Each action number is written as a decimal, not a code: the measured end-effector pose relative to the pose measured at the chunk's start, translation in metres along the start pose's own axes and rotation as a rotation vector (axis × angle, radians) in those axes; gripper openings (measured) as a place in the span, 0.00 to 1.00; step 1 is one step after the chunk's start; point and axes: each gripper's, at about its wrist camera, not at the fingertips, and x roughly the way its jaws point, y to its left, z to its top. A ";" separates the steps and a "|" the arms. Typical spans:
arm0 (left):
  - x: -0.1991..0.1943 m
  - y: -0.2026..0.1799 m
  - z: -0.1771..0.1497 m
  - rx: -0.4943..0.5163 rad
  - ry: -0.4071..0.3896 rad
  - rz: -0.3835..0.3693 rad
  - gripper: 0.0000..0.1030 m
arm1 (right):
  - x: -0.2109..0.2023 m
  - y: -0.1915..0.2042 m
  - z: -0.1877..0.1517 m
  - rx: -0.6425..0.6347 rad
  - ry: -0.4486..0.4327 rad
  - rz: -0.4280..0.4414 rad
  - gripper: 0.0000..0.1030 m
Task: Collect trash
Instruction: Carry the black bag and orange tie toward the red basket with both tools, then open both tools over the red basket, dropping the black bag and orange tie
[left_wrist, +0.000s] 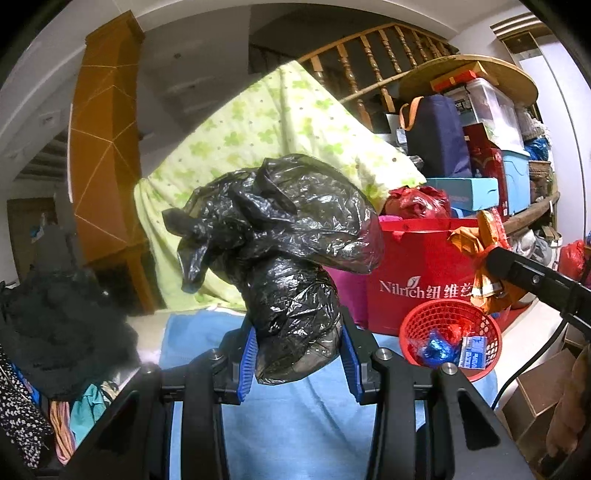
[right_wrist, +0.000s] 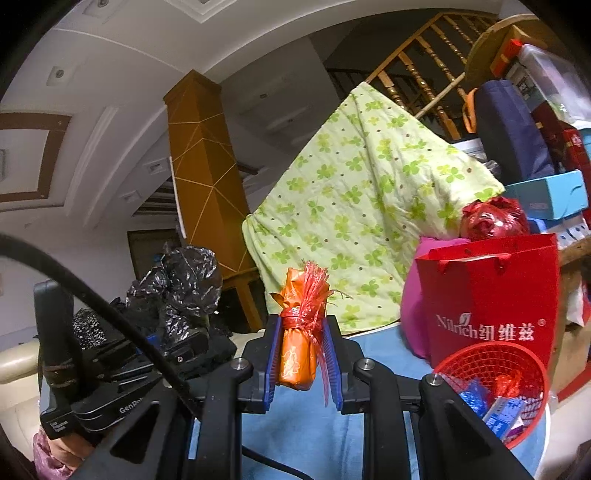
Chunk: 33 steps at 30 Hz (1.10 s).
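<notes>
Left tongs (left_wrist: 297, 354) clamped on crumpled black plastic trash bag (left_wrist: 280, 236), centre frame, raised to receive; right tongs (right_wrist: 301, 360) pinch orange wrapper with red tassel (right_wrist: 301, 332), bound for bag, I judge.

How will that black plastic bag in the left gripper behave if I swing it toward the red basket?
Probably floppy: the black plastic bag is thin, crinkled film bulging loosely above the left gripper, so the top may sway. It looks light, mostly air. The glossy film could creep in the grip, so move gently toward the red basket.
</notes>
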 end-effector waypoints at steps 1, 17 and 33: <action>0.003 -0.003 0.000 -0.001 0.003 -0.010 0.41 | -0.001 -0.003 0.000 0.002 -0.003 -0.006 0.24; 0.060 -0.068 -0.005 0.030 0.075 -0.216 0.41 | -0.020 -0.086 -0.005 0.126 -0.007 -0.166 0.24; 0.141 -0.154 -0.022 0.046 0.254 -0.487 0.41 | -0.011 -0.209 -0.025 0.312 0.045 -0.365 0.25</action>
